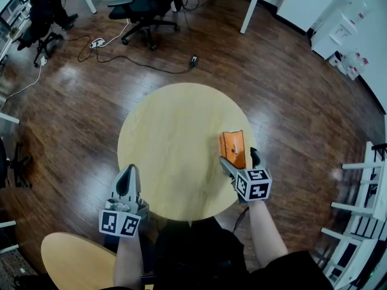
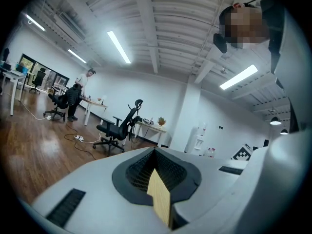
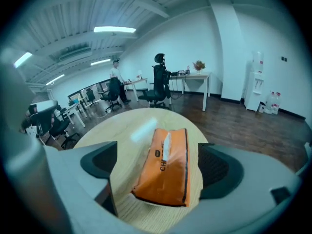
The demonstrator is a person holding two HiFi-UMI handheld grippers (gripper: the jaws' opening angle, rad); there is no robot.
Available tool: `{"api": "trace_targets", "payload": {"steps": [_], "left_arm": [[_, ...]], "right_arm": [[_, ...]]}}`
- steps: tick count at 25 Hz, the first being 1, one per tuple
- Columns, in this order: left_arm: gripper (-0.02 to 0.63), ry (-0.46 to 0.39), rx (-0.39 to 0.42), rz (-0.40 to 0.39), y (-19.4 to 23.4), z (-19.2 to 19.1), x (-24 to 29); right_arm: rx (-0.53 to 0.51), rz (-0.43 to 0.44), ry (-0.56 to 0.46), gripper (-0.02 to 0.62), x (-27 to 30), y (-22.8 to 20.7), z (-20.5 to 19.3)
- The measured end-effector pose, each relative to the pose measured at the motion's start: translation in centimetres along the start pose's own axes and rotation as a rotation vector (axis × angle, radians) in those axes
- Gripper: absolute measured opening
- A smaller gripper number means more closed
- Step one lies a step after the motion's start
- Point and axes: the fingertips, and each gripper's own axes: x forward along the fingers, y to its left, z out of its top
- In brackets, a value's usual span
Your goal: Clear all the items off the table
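Dark wood flooring surrounds the round wooden table [image 1: 169, 132]. At the table's near-left edge your left gripper [image 1: 128, 173] is clenched with nothing gripped. The pale sliver at its tips is probably the table's edge. Toward the table's right rim the orange tissue pack [image 1: 233, 147] lies flat on the wood. Your right gripper [image 1: 240, 159] stands released there, its jaws wide on either side of the pack and its pads clear of it.

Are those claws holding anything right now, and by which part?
Nothing is held. The right gripper stands open around the orange tissue pack, pads not touching it; the left gripper is shut and empty.
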Motion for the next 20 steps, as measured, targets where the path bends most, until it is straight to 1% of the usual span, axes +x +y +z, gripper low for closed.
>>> {"api": "trace_targets", "payload": {"steps": [2, 5, 7, 8, 9, 11, 12, 13, 14, 15, 16, 17, 18, 20], "left_arm": [[-0.008, -0.028, 0.009, 0.000, 0.0, 0.9, -0.6], [-0.008, -0.081, 0.023, -0.004, 0.3, 3.5, -1.0], [-0.008, -0.107, 0.030, 0.003, 0.5, 5.2, -2.0], [-0.008, -0.120, 0.033, 0.007, 0.7, 5.9, -2.6], [-0.008, -0.133, 0.036, 0.011, 1.1, 6.7, -3.3], [-0.008, -0.162, 0.047, 0.021, 1.8, 8.2, -4.8], [-0.008, -0.176, 0.054, 0.027, 2.1, 9.0, -5.7], [-0.008, -0.190, 0.061, 0.035, 2.5, 9.8, -6.4], [-0.008, -0.201, 0.069, 0.044, 2.7, 10.5, -7.2], [-0.008, -0.211, 0.076, 0.053, 2.9, 11.2, -7.9], [-0.008, -0.219, 0.081, 0.059, 3.0, 11.8, -8.5], [-0.008, -0.226, 0.086, 0.062, 3.1, 12.1, -9.1], [-0.008, -0.231, 0.091, 0.065, 3.2, 12.3, -9.7], [-0.008, -0.242, 0.098, 0.072, 3.5, 12.3, -10.4]], "right_arm": [[-0.020, 0.016, -0.087, 0.526, -1.8, 0.7, 2.2], [-0.031, 0.058, -0.225, 0.526, -4.5, 2.0, 6.9], [-0.040, 0.071, -0.308, 0.469, -6.7, 2.7, 9.5], [-0.045, 0.070, -0.355, 0.455, -7.9, 3.1, 10.7], [-0.046, 0.069, -0.404, 0.391, -9.1, 3.5, 11.8], [-0.044, 0.080, -0.487, 0.305, -11.1, 4.6, 13.5], [-0.052, 0.093, -0.517, 0.268, -12.0, 5.4, 14.1], [-0.071, 0.102, -0.546, 0.262, -12.8, 6.3, 14.6], [-0.098, 0.104, -0.577, 0.188, -13.7, 7.2, 15.2], [-0.125, 0.104, -0.605, 0.140, -14.5, 8.2, 15.7], [-0.144, 0.108, -0.629, 0.127, -15.2, 9.1, 16.2], [-0.151, 0.115, -0.652, 0.092, -15.7, 9.9, 16.6], [-0.148, 0.125, -0.675, 0.055, -16.1, 10.5, 16.9], [-0.122, 0.148, -0.714, 0.005, -16.5, 11.5, 17.5]]}}
